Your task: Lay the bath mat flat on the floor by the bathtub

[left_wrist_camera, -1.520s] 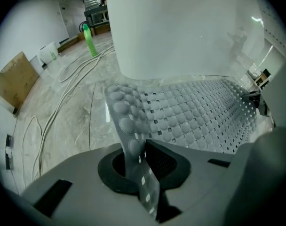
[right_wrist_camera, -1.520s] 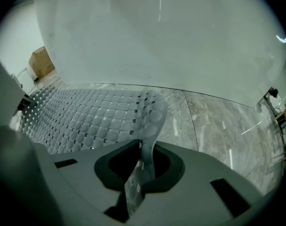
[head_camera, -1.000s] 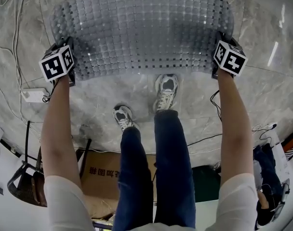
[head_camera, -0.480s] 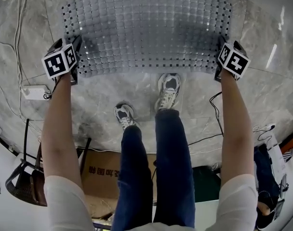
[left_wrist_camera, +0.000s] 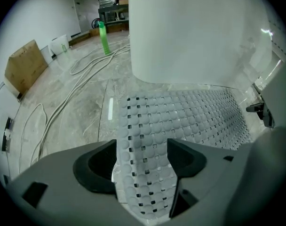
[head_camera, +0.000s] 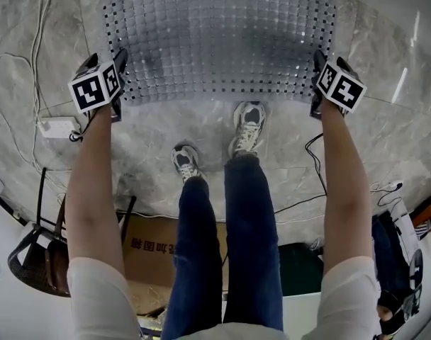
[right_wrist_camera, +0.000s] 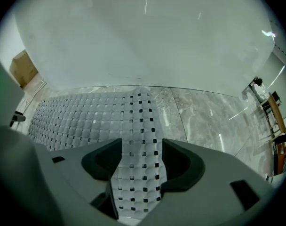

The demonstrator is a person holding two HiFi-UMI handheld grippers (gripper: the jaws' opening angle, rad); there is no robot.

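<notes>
- The translucent grey rubber bath mat [head_camera: 219, 41], a grid of round bumps and small square holes, lies spread out on the grey marble-tile floor [head_camera: 166, 140].
- The mat's far long edge runs along the foot of the smooth white bathtub [left_wrist_camera: 194, 32], which also fills the upper part of the right gripper view [right_wrist_camera: 143, 36].
- The left claw [head_camera: 115, 83] hangs over the mat's near left corner. Its jaws have just been opening and now stand wide apart [left_wrist_camera: 142, 149]. The mat's corner [left_wrist_camera: 180, 121] shows between them, with nothing pinched.
- The right claw [head_camera: 320, 83] is over the near right corner. Its jaws have likewise just been opening and stand spread [right_wrist_camera: 142, 159]. The mat's edge strip [right_wrist_camera: 86, 117] shows in the gap, unclamped.
- Both claws point steeply down, held on bare outstretched arms.
- The person's white-and-grey sneakers [head_camera: 247, 122] stand on the tile just short of the mat's near edge, below blue jeans.
- A white power strip [head_camera: 58, 126] with trailing cables lies on the floor to the left, well clear of the mat.
- Further off to the left are a brown cardboard box [left_wrist_camera: 23, 69], loops of pale cable [left_wrist_camera: 82, 69] and a green bottle [left_wrist_camera: 104, 37].
</notes>
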